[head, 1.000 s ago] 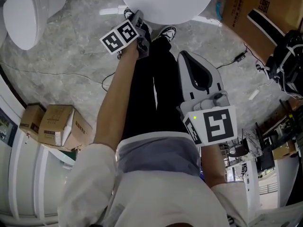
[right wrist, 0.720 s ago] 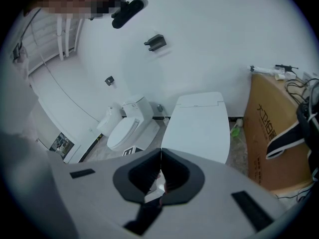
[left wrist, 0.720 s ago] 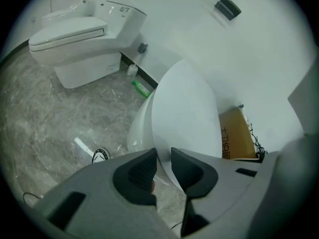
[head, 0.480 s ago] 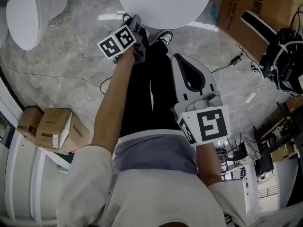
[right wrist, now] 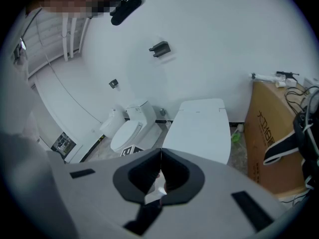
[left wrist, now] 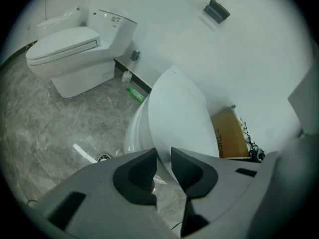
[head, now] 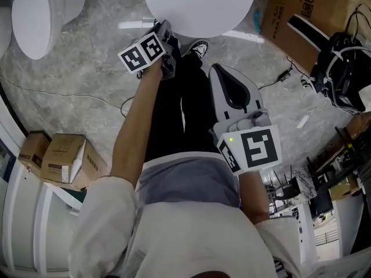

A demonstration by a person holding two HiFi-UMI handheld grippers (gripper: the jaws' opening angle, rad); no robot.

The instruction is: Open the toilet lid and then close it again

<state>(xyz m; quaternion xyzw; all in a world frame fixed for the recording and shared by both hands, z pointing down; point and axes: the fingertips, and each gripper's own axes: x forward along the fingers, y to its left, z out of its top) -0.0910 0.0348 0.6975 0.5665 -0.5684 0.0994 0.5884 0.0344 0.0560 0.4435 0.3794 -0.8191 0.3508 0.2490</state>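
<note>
the left tool [left wrist: 163, 157] is clenched on the front edge of the toilet lid [left wrist: 179, 111]: the thin white rim goes between its two jaws and fills the gap. the lid stands tilted up, partly open, and the white bowl [left wrist: 130, 133] shows under it on the left side. in the head view this tool reaches forward at the end of the person's left arm to the near edge of the lid. the right tool [right wrist: 160, 156] is clenched too, its jaw tips touch each other and nothing is between them (it hangs apart from the lid, beside the person's legs). a second toilet [left wrist: 65, 49] with its lid down stands by the wall, well apart. a green bottle [left wrist: 135, 94] lies on the grey stone floor [head: 87, 80] between the two toilets. a big cardboard box [head: 298, 10] stands near the right side of the toilet, and some small boxes [head: 64, 155] lie at the left.
</note>
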